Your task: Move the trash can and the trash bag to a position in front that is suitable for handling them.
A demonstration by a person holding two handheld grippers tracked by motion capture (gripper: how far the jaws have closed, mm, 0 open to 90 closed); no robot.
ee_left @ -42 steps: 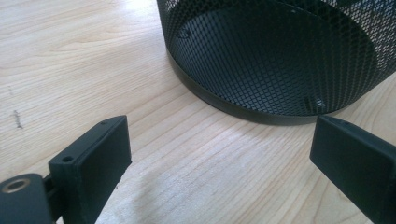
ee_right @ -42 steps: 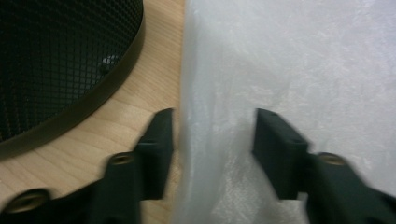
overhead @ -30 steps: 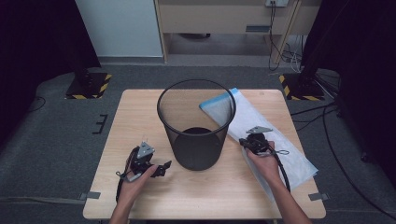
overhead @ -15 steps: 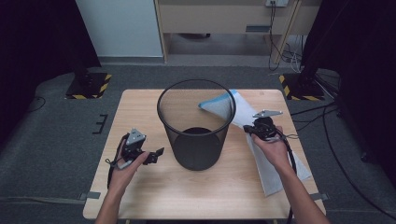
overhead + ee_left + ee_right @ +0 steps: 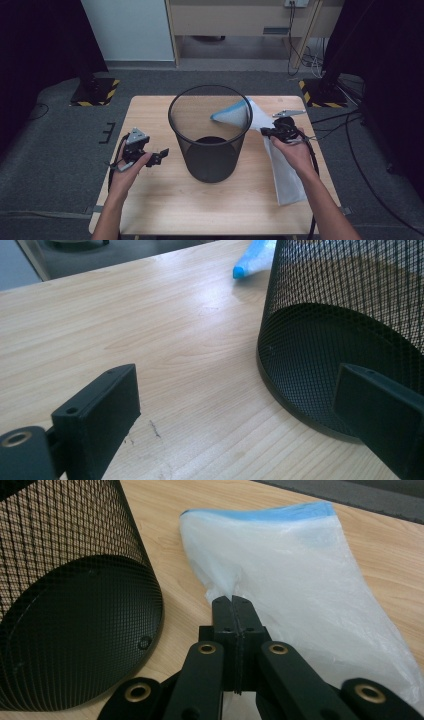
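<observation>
Bag liner [image 5: 285,165], thin white plastic with a blue hem, hangs from our right claw [image 5: 233,600], whose jaws are pinched tight on a gathered fold of it. Its blue edge lifts toward the rim of the black mesh bin [image 5: 210,135], while the lower part trails over the right side of the bench [image 5: 150,200]. Our left claw [image 5: 157,156] hovers left of the bin with its jaws spread wide and nothing between them.

We judge the step in hand to be bringing the liner's mouth over the bin. To do it well, we should keep the pinch firm, raise the film clear of the rim so it does not snag the mesh, and bring the free claw round to catch the opposite side of the blue hem and spread the opening. The bin is light and may slide if dragged.

We count one bin, one liner, two claws.
</observation>
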